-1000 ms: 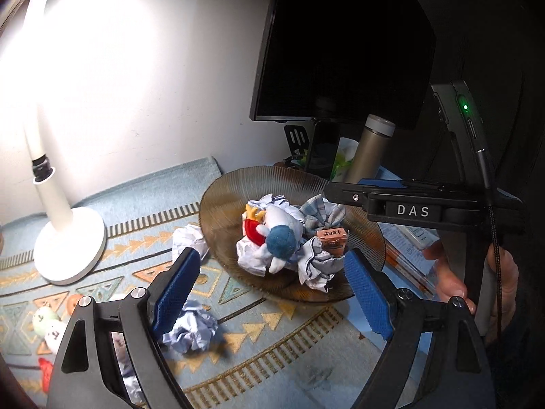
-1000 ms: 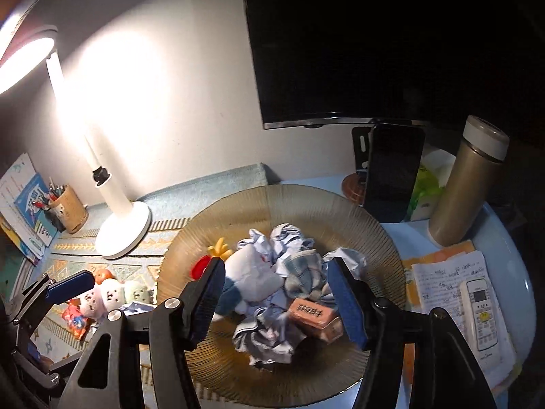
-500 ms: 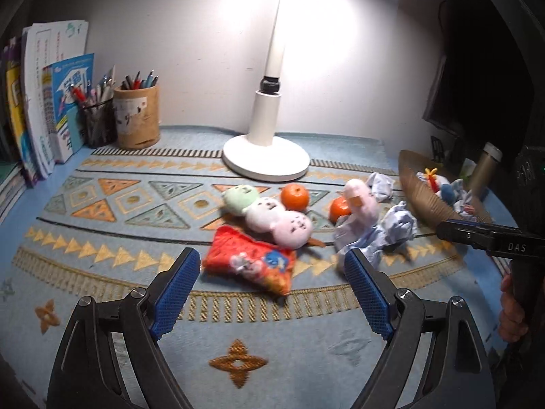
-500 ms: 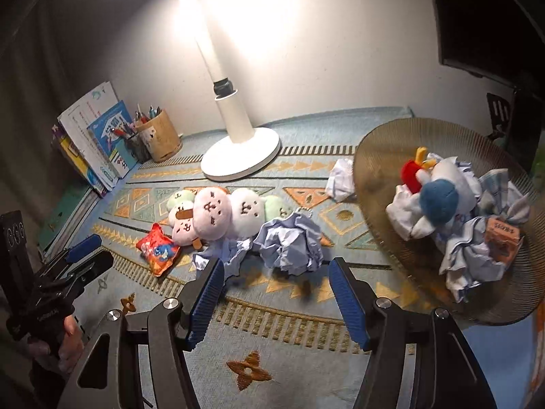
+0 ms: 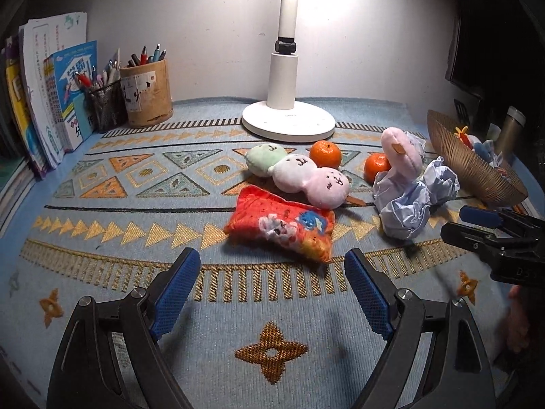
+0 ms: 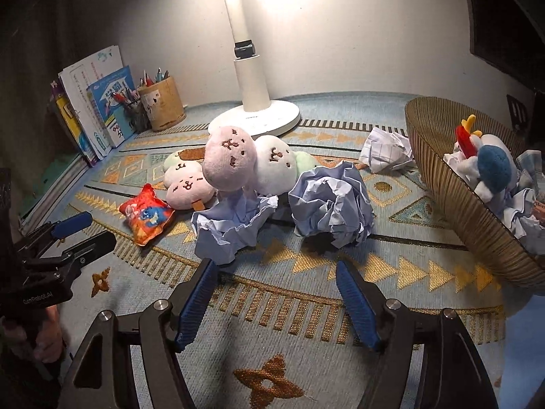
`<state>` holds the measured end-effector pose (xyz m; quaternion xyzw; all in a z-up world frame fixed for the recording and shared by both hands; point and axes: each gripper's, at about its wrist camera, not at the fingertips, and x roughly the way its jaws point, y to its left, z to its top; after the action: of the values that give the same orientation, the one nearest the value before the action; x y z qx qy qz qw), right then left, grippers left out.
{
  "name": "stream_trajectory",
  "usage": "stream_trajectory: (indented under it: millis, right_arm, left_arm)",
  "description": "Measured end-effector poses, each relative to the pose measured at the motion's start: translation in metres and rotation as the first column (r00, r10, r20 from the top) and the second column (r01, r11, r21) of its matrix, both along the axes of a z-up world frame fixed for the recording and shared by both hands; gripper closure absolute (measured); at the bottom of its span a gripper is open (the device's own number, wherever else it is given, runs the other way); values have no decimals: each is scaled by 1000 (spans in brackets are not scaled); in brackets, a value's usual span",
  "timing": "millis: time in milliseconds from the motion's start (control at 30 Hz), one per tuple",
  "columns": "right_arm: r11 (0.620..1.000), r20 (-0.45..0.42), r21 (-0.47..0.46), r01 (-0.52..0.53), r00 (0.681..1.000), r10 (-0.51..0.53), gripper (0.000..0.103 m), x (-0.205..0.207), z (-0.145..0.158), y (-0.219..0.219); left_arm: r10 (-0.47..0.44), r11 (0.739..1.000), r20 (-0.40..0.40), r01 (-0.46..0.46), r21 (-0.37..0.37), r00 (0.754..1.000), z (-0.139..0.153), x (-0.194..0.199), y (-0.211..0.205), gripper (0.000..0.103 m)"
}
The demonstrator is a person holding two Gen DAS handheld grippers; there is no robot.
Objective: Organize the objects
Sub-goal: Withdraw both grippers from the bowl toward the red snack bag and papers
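Paper balls lie on the mat (image 5: 102, 266) ahead of both grippers, none of them between any jaws. The right gripper (image 6: 277, 301) hangs released and empty over the mat's near edge; one blue-lilac paper ball (image 6: 332, 202) sits just beyond its spread fingers, a flatter crumpled sheet (image 6: 233, 223) just left of that. The left gripper (image 5: 272, 286) is likewise released and empty, with a red snack bag (image 5: 281, 228) lying just ahead of its jaws, apart from both pads. In the left view the same paper ball (image 5: 441, 182) and sheet (image 5: 403, 209) lie off to the right of those jaws, near the bowl.

A ribbed brown bowl (image 6: 453, 197) stands at the mat's right edge and holds a white toy with a blue patch (image 6: 490, 165) and red-yellow crest, on top of more crumpled paper. A third wad (image 6: 388, 150), white with a checked print, lies against the bowl's far side. A pen cup (image 5: 146, 93) full of pens stands at the far left corner beside a mesh holder (image 5: 107, 104) and upright books (image 5: 51, 85).

The papers are pale, tightly creased and irregular. Behind them a plush of three round faces (image 5: 299, 175) in green, white and pink lies mid-mat, a second such plush (image 6: 230, 160) leans on the sheet, and two oranges (image 5: 325, 154) rest near the lamp base (image 5: 287, 124)
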<state>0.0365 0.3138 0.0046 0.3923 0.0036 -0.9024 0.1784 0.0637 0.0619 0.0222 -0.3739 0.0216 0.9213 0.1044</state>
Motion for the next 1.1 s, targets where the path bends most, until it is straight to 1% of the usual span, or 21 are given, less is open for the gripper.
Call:
stream_trajectory:
  millis: [67,133,200,300,333,367,500,567,633,700,767,833,900,933,1000,1033,1100]
  right_arm:
    - [1000,8,4,-2,1000,2,29,-2,-1,-1]
    - [1000,23,17,-1,1000,0,29,-5,-2,-4]
    - [1000,46,-15,-16,999,17,29,-9,-1,-8]
    - [995,86,-98,-23,996,31,29,-16,1,-14]
    - [995,98,-94,-13,995,22,29,-20,1,-19]
    - [997,106,-75,-3,994,11,29,-23,0,-25]
    - [1000,112,1,24,993,-24,29,-30,-6,-38]
    - [999,116,-1,39,992,-39,31,-27,-7,-33]
    - [997,113,-3,78,991,-77,33,-23,-7,-22]
    - [992,116,-27,126,986,-122,33,-17,-6,-5]
    - [982,122,-44,184,977,-177,33,-10,-4,13]
    - [979,132,-88,183,976,-170,33,-5,-2,21]
    - [983,135,-115,142,983,-126,33,-3,1,17]
    - [986,126,-111,124,986,-110,33,-2,3,11]
    - [992,99,-65,108,990,-101,33,-2,6,-2]
    - [995,95,-43,93,992,-88,33,-4,6,-8]
    - [997,108,-13,75,991,-73,33,-11,1,-17]
  left_arm:
    - [-19,999,37,21,-40,999,-4,-7,7,17]
    - [-25,996,26,27,-85,999,-4,-11,17,17]
    - [-30,990,25,33,-140,999,-5,-17,29,17]
    - [-58,979,58,68,-191,997,-12,-28,44,17]
    - [-50,974,71,65,-218,996,-15,-31,47,17]
    - [-37,972,75,53,-229,997,-16,-33,47,15]
    - [18,981,99,1,-192,995,-14,-33,21,15]
    - [50,985,110,-31,-170,993,-13,-30,0,15]
    - [109,981,114,-88,-173,987,-13,-27,-24,16]
    - [164,976,113,-144,-166,980,-13,-23,-48,16]
    - [195,976,122,-180,-122,973,-11,-21,-68,17]
    - [161,987,127,-161,-11,979,-5,-19,-77,17]
    - [92,990,134,-105,97,987,2,-22,-70,17]
    - [63,988,131,-80,131,989,4,-25,-62,17]
    - [33,987,139,-54,154,990,4,-35,-42,17]
    - [26,988,145,-47,146,989,2,-41,-32,17]
    - [38,995,158,-52,89,987,-7,-53,-15,17]
